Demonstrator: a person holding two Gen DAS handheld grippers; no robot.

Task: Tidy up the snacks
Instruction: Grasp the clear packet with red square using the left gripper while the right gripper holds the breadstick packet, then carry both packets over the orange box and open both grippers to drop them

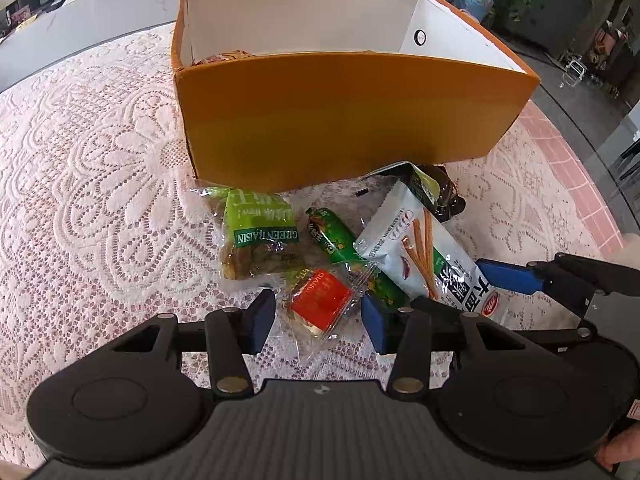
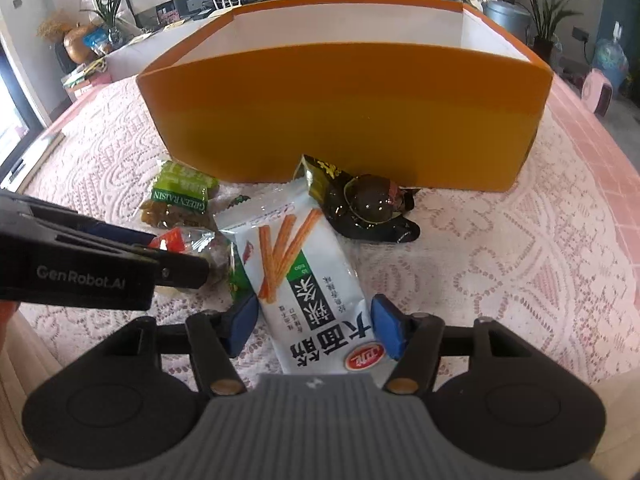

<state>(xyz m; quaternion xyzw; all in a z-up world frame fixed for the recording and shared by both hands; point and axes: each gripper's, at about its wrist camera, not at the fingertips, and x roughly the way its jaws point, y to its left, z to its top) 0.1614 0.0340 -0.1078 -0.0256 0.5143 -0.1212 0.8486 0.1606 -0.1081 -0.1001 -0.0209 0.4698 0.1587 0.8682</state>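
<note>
I am holding my left gripper (image 1: 318, 318) low over a small snack with an orange label (image 1: 320, 306) in clear wrap. Its fingers are standing apart, one on each side of the orange snack, with gaps showing between the blue pads (image 1: 262, 320) and the wrapper, so nothing is being gripped. Just beyond those fingertips a green roll (image 1: 332, 240) is lying, with the raisin bag (image 1: 260, 242) ahead and to the left of it. The box (image 1: 340, 120), orange outside and white inside, is standing farther ahead, past all the snacks; a few packets are just showing over its near wall.

I am holding my right gripper (image 2: 314, 326) over the white breadstick pack (image 2: 304, 276). Its fingers are also apart, straddling the pack's near end. The right pad (image 2: 386, 330) is sitting very close to the pack's edge, and I cannot tell whether it is touching; the left pad (image 2: 242, 326) is clearly off it. The pack is lying flat on the lace cloth (image 2: 500, 264), running away from my fingertips toward the box. Beyond its far end a dark packet (image 2: 368, 208) is lying against the foot of the box. To the left of my right fingers, the left gripper is reaching in over the orange snack.
</note>
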